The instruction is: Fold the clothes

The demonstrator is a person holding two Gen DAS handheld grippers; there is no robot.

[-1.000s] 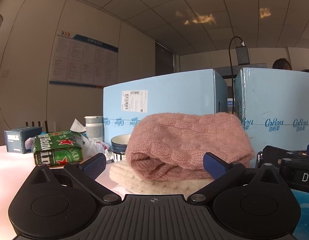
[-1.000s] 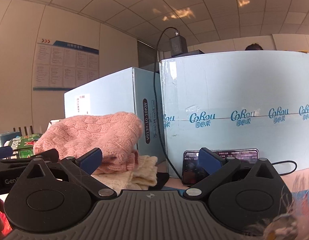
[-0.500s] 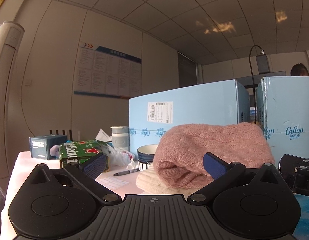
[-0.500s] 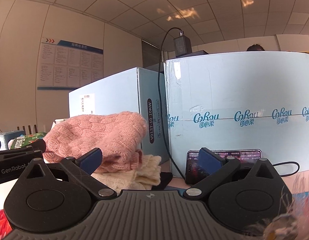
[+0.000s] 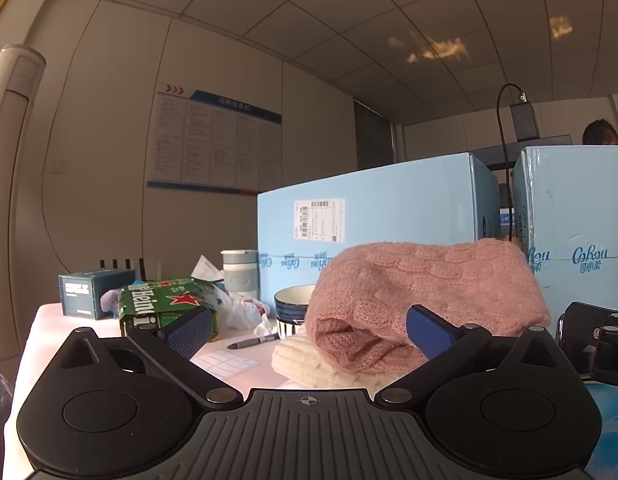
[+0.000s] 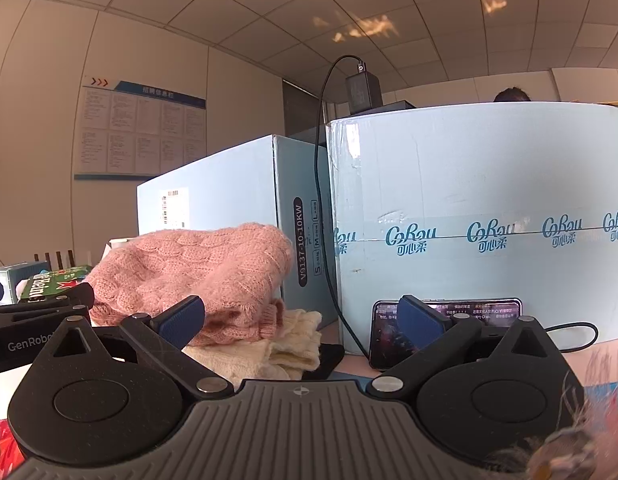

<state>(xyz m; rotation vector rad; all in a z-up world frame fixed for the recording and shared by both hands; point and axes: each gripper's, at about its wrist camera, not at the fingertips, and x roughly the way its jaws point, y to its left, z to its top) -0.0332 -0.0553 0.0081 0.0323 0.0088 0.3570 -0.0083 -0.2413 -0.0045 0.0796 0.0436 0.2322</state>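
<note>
blue boxes point(image 5: 373, 216), beer carton point(image 5: 165, 304), bowl point(image 5: 291, 304), phone point(image 6: 449, 328).

Cream sweater point(image 5: 309, 368) mostly buried under pink sweater point(image 5: 421, 280). Wall chart point(image 5: 213, 140) print too small to read. Head point(image 6: 512, 94) behind blue box point(image 6: 489, 200) — only top showing — phone point(image 6: 445, 332) screen blurred.

Dim room, overexposed tabletop, fisheye-curved edges, dark corners.
</note>
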